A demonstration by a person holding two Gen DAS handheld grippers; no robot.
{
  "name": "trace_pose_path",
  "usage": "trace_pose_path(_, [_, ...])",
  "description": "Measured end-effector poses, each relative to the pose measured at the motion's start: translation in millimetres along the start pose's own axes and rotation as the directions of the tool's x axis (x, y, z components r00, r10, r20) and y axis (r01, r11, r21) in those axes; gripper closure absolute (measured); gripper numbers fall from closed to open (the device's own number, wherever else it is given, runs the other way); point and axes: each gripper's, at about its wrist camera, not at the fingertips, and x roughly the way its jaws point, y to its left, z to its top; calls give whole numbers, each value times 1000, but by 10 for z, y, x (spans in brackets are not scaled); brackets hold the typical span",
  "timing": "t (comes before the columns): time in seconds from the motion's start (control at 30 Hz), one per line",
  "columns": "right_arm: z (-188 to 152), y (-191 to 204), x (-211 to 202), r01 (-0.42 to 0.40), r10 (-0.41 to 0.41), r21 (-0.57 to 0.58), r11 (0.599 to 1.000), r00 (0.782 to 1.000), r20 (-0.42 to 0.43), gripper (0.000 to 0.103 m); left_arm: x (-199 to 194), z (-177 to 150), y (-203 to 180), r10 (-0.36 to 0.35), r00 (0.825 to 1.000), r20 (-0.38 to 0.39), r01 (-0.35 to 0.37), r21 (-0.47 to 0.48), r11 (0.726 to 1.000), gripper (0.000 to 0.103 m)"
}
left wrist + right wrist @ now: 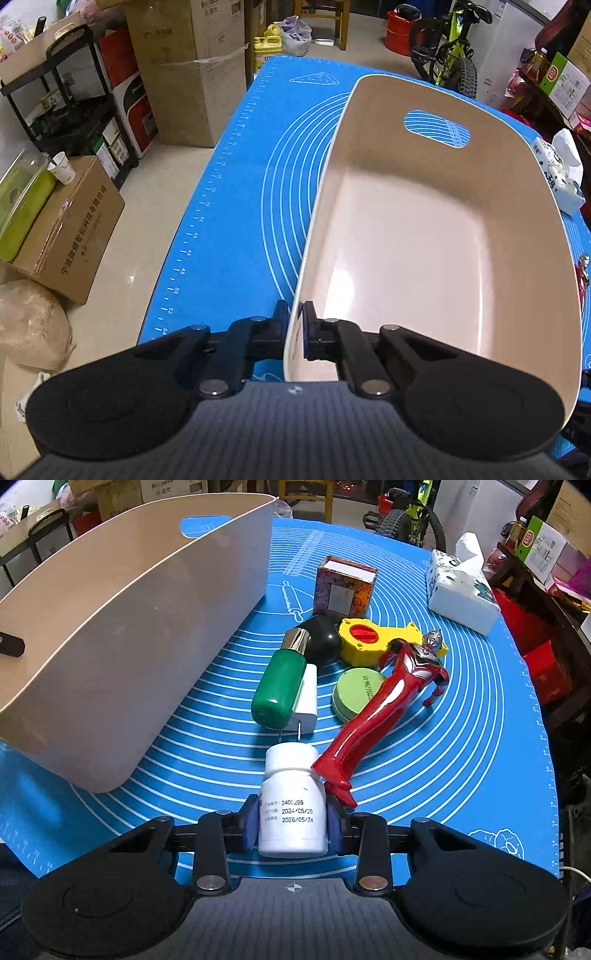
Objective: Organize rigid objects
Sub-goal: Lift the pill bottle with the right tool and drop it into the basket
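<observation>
My left gripper (295, 325) is shut on the near wall of an empty beige bin (406, 236), which sits on the blue mat (236, 206). The bin also shows in the right wrist view (122, 627) at the left. My right gripper (291, 825) is shut on a white pill bottle (291, 805) lying on the mat. Beyond it lie a red hero figure (384, 705), a green bottle (280, 683), a white charger plug (308, 698), a green round tin (356, 694), a yellow and red toy (373, 640), a black round object (325, 635) and a patterned box (343, 587).
A tissue box (461, 590) stands at the mat's far right; it also shows in the left wrist view (561, 173). Cardboard boxes (184, 74), a black shelf cart (70, 96) and a bicycle (450, 48) stand on the floor around the table.
</observation>
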Motion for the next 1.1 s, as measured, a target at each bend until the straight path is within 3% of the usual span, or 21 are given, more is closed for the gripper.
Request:
trace_pose_path(0.2, [-4,-10,-184,-11,11,3,1000,1000,19,59,7,9,9,4,1000,0,-4,-7,1000,93])
trace_pose_path(0.47, [189,5,-594,-36,34,11,999,990,137,59,10,3,5,5,1000,1,-5,-1,1000,93])
trace_pose_path(0.63, [517,100,-940,-35,35,-6,999,961,275,59,14,-4,12,4,1000,1,-4,3,1000,93])
trace_pose_path(0.77, [868,249,-1097,-73,84,-44,996,932,353,59,15,-2,-5,12,1000,0,-12,10,1000,93])
trace_pose_path(0.93, [1209,575,-945,-104,141,-122,987,927,348,59,13,9,-30,17,1000,-2,-17,11,1000,93])
trace_pose_path(1.1, [1381,977,-664,-124,171,-178,976,944,283,59,15,11,-29,18,1000,-2,-18,11,1000,93])
